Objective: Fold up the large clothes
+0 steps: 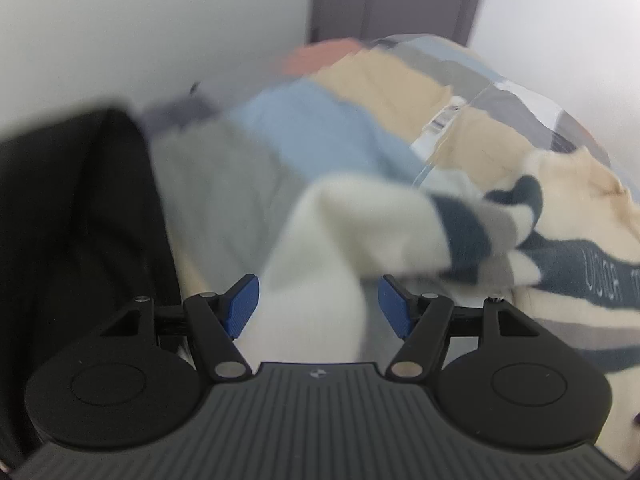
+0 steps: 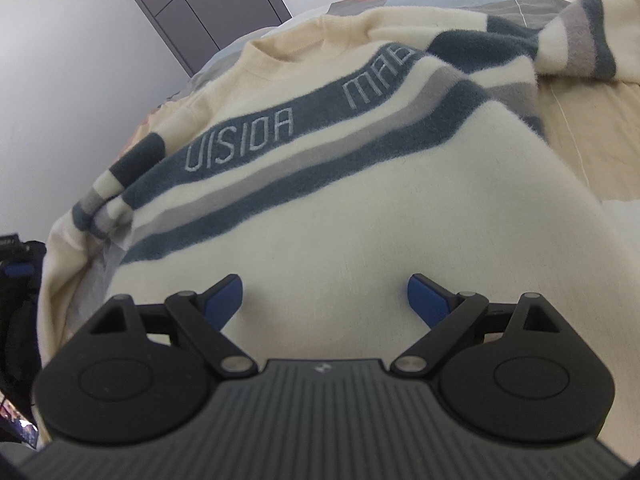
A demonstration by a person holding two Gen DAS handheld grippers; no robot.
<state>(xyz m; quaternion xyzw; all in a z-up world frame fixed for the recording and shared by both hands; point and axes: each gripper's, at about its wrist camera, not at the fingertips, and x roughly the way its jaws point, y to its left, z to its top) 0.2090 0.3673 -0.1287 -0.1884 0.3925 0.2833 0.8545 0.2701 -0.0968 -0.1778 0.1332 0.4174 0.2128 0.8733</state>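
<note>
A cream sweater (image 2: 320, 208) with dark teal and grey stripes and pale lettering lies spread on a patchwork bedspread (image 2: 592, 128). One striped sleeve is folded across its upper right. My right gripper (image 2: 325, 300) is open just above the sweater's plain lower body. In the left wrist view a cream sleeve (image 1: 320, 260) of the same sweater runs between the open blue fingers (image 1: 243, 304) of my left gripper (image 1: 318, 306). The left view is blurred.
The bedspread (image 1: 312, 128) has blue, tan and grey patches. A black object (image 1: 72, 208) stands at the bed's left side. A grey door (image 2: 208, 4) and white walls are behind. Dark equipment (image 2: 16, 264) sits at the far left.
</note>
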